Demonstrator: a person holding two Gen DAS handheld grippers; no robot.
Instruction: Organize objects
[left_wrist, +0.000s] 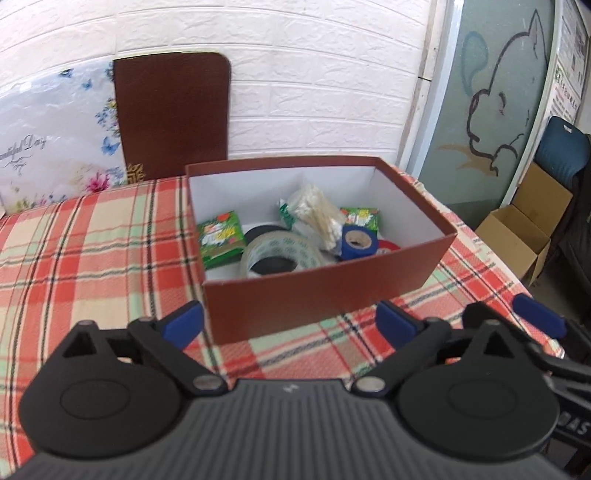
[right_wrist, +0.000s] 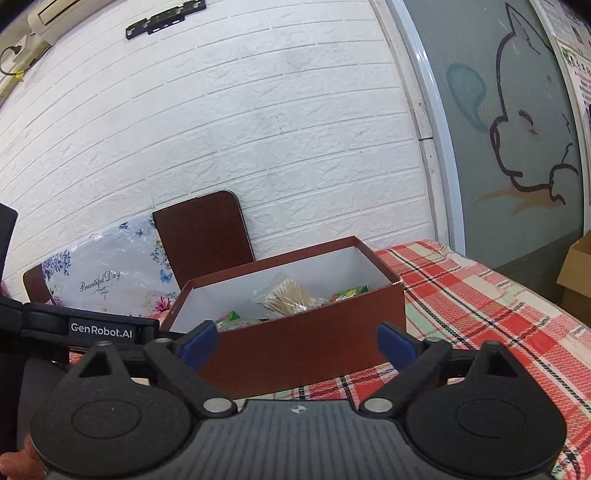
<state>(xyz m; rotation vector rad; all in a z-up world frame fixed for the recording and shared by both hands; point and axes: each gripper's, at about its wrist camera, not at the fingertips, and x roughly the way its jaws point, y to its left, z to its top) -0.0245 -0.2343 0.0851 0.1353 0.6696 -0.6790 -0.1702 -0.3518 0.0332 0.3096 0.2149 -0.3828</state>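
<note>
A brown box (left_wrist: 332, 291) with a white inside stands on the plaid tablecloth (left_wrist: 92, 258). In it lie two green packets (left_wrist: 221, 238), a clear tape roll (left_wrist: 284, 251) over a black roll, a blue tape roll (left_wrist: 356, 242), a red roll (left_wrist: 386, 247) and a bag of cotton swabs (left_wrist: 319, 216). My left gripper (left_wrist: 289, 319) is open just in front of the box's near wall, with nothing between its fingers. My right gripper (right_wrist: 298, 343) is open too, facing the box (right_wrist: 314, 343) from its near side and holding nothing. A blue right fingertip (left_wrist: 539, 314) shows at the left view's edge.
A brown board (left_wrist: 173, 114) and a floral panel (left_wrist: 55, 140) lean on the white brick wall behind the table. The table edge runs down the right; beyond it stand an open cardboard carton (left_wrist: 517, 236) and a blue chair (left_wrist: 565, 147). A hand (right_wrist: 18, 461) shows at the lower left.
</note>
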